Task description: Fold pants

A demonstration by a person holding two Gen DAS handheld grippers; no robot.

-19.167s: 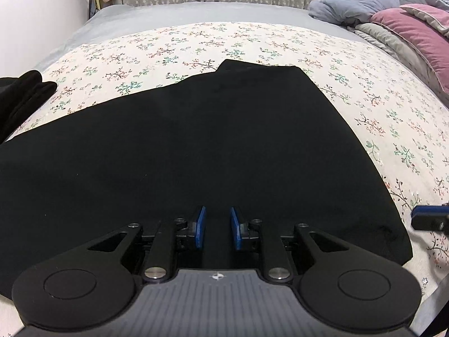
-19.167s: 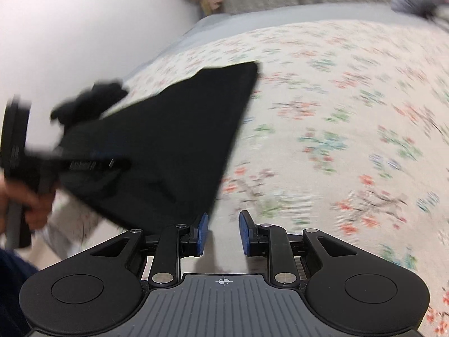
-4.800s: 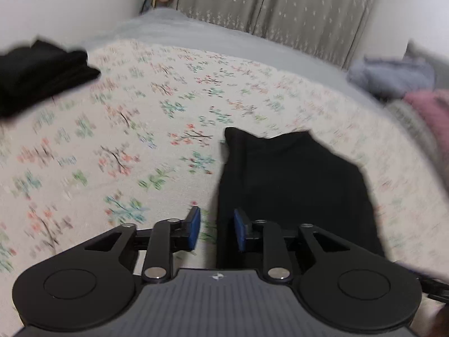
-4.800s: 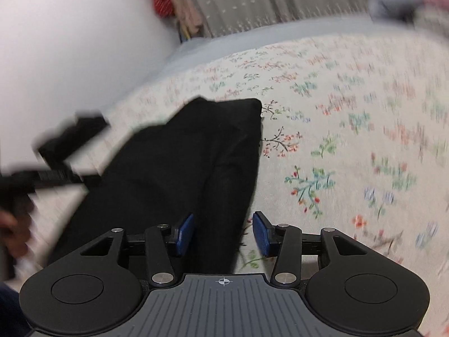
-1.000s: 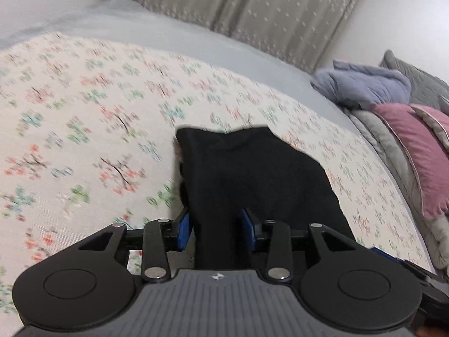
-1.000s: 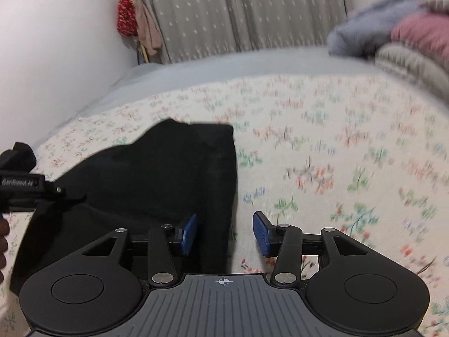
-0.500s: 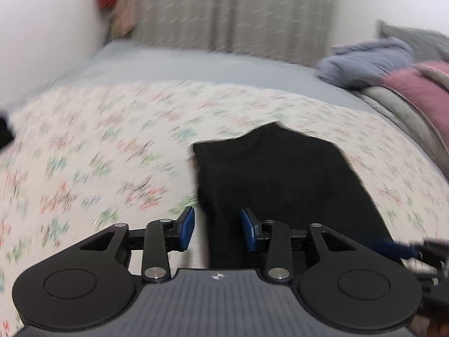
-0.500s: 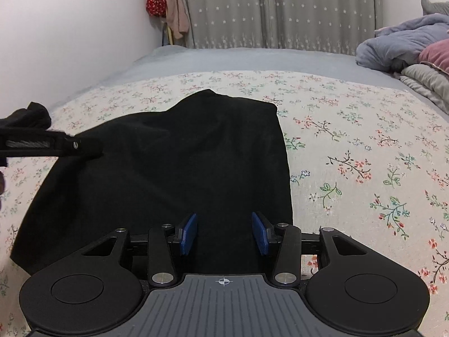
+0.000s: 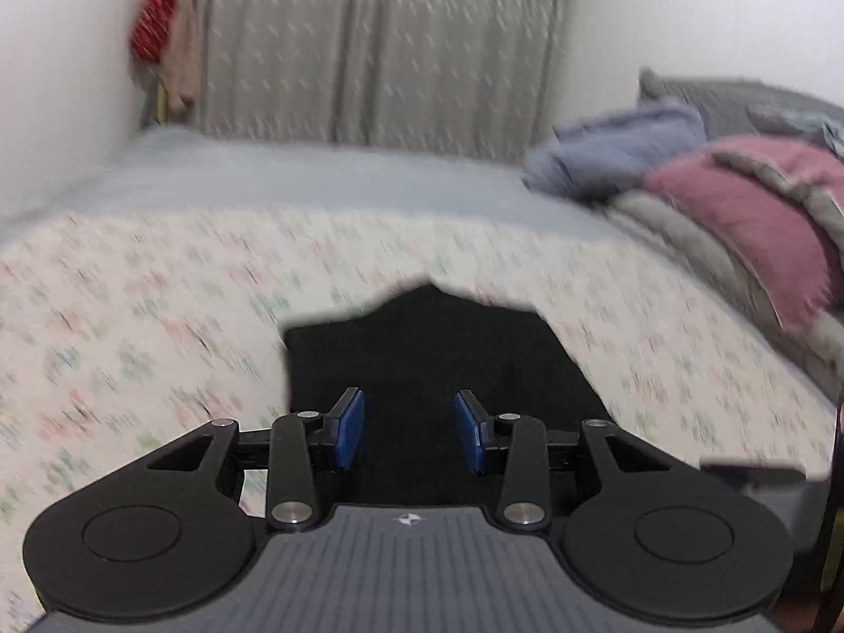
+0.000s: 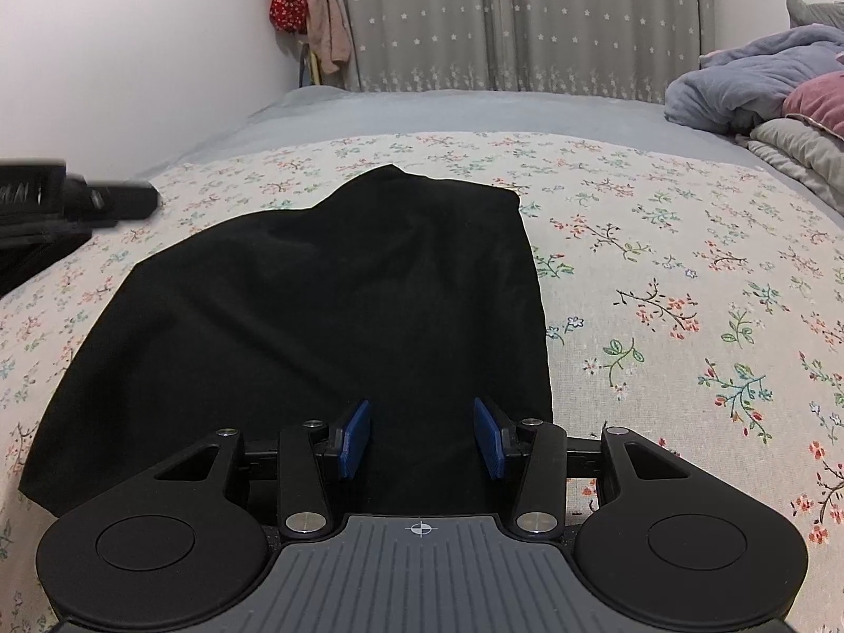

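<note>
Right wrist view: black pants (image 10: 316, 306) lie folded on the floral bedspread (image 10: 686, 264), slightly rumpled at the far end.
Right hand-held gripper (image 10: 422, 438): blue pads spread wide over the pants' near edge, gripping nothing.
Left hand-held gripper (image 9: 410, 435): jaws wide apart, empty, above the pants (image 9: 432, 358); this view is motion-blurred.
Far right: piled bedding (image 10: 765, 84).
Back: starred grey curtain (image 10: 501, 16).

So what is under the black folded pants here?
The black folded pants lie on the floral-print bedsheet, which shows all around them. Anything between the fabric layers or directly beneath is covered.
</note>
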